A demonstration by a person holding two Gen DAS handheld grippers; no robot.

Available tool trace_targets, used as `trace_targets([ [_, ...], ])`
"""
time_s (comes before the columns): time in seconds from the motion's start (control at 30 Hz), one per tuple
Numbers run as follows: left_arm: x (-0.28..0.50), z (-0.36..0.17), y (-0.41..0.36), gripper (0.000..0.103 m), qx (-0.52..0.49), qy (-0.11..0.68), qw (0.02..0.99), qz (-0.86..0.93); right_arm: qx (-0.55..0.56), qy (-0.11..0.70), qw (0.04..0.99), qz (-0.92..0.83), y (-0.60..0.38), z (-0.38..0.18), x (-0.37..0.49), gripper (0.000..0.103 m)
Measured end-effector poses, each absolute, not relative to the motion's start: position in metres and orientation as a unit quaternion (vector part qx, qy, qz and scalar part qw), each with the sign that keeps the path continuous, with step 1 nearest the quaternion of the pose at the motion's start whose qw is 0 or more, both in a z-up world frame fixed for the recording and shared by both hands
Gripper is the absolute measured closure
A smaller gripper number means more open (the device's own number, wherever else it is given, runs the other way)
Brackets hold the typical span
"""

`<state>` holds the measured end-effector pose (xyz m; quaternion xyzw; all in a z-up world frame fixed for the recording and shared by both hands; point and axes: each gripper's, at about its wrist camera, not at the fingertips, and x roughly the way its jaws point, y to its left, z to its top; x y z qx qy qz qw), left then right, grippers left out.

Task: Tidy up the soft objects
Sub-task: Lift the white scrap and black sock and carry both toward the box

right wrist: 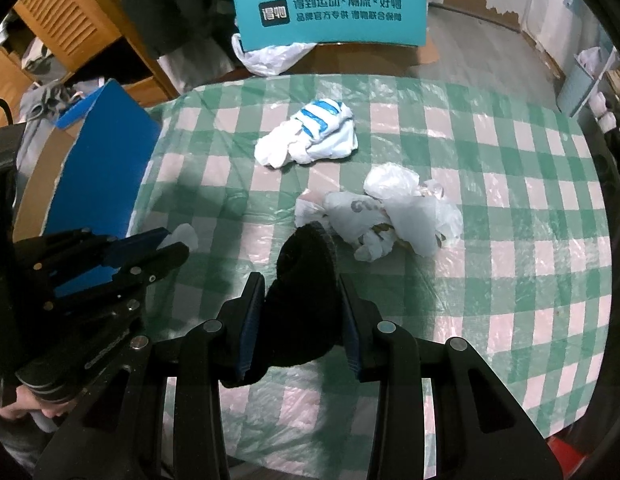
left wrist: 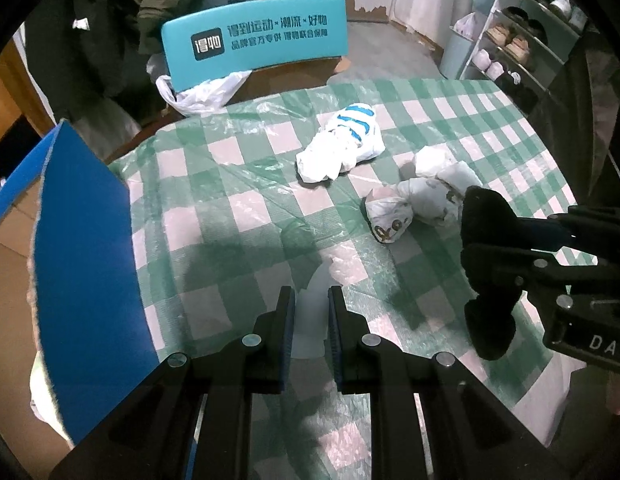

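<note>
My left gripper (left wrist: 311, 300) is shut on a thin translucent white plastic bag (left wrist: 310, 320), held just above the green-checked table cover (left wrist: 230, 184); it also shows in the right wrist view (right wrist: 178, 240). My right gripper (right wrist: 302, 288) is shut on a black knitted sock (right wrist: 306, 280), seen from the side in the left wrist view (left wrist: 489, 280). A knotted white bag with blue stripes (left wrist: 341, 144) (right wrist: 310, 136) lies mid-table. A crumpled white printed bag bundle (left wrist: 421, 196) (right wrist: 389, 212) lies just beyond the sock.
A blue cardboard box flap (left wrist: 86, 280) (right wrist: 106, 164) stands at the table's left edge. A teal chair back (left wrist: 258, 40) (right wrist: 329, 12) with a white bag draped under it stands behind the table. A shoe rack (left wrist: 517, 44) is at far right.
</note>
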<state>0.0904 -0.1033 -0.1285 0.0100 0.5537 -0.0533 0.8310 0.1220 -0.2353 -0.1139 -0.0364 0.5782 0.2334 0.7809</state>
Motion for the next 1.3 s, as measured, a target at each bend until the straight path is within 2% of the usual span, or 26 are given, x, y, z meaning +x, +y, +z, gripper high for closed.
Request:
trace_targets([
  [1.3,0.03,-0.043,-0.055,0.087,-0.024,0.48,0.876,-0.049,-0.085,0.513,0.806,0.281,-0.183,-0.043,0.076,0.068],
])
